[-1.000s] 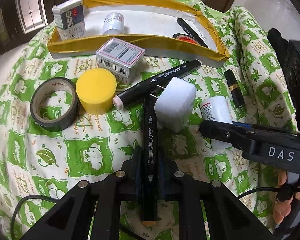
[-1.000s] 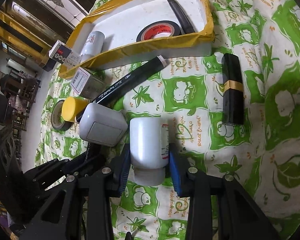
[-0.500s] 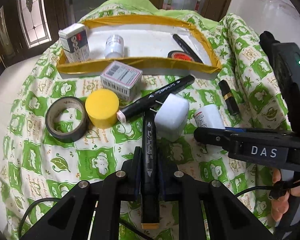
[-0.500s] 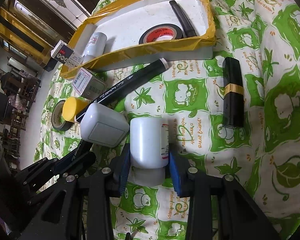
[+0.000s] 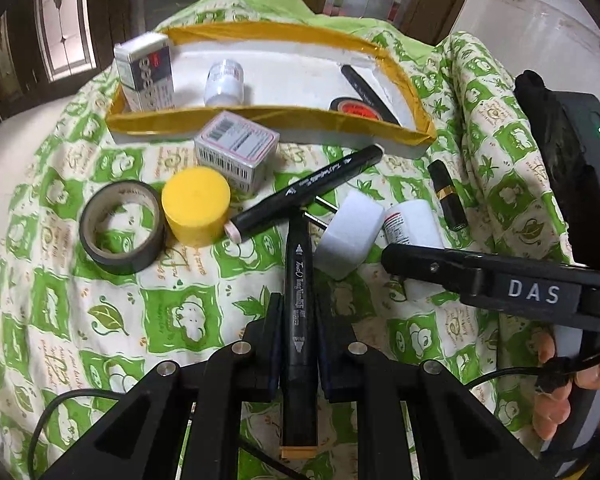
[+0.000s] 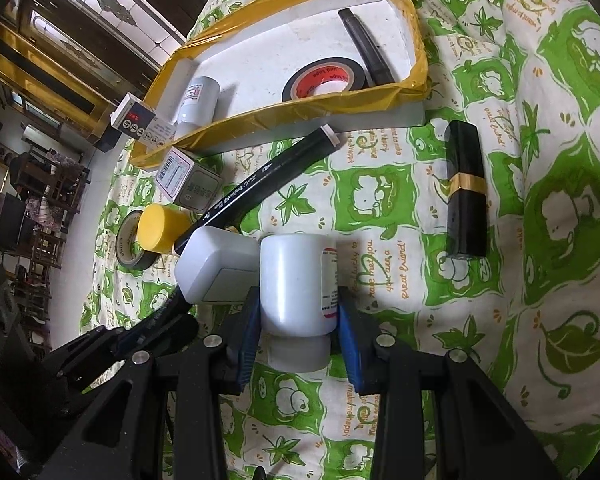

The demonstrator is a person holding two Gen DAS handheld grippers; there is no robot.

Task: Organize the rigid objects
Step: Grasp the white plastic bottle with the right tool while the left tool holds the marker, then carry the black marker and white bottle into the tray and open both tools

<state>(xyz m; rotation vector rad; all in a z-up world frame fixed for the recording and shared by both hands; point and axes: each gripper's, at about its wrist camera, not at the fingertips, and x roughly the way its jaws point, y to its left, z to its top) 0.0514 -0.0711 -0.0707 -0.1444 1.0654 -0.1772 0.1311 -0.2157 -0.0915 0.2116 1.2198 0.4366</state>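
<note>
Left gripper was clamped on a black marker, its tip beside the white cube; lifting could have knocked it. Right gripper pinched the white bottle near its cap; it might have pivoted and slipped before reaching the tray.

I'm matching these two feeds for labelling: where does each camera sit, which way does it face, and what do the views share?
Left wrist: sits on the left tongs, looking steeply down over the cloth toward the yellow-edged tray; its own fingers clamp a black marker; the right tongs and a hand show at right.
Right wrist: sits on the right tongs, looking down toward the tray; its blue pads grip a white bottle; the left tongs show lower left.
Shared: tray, bottle, lipstick, yellow cylinder, white block.
</note>
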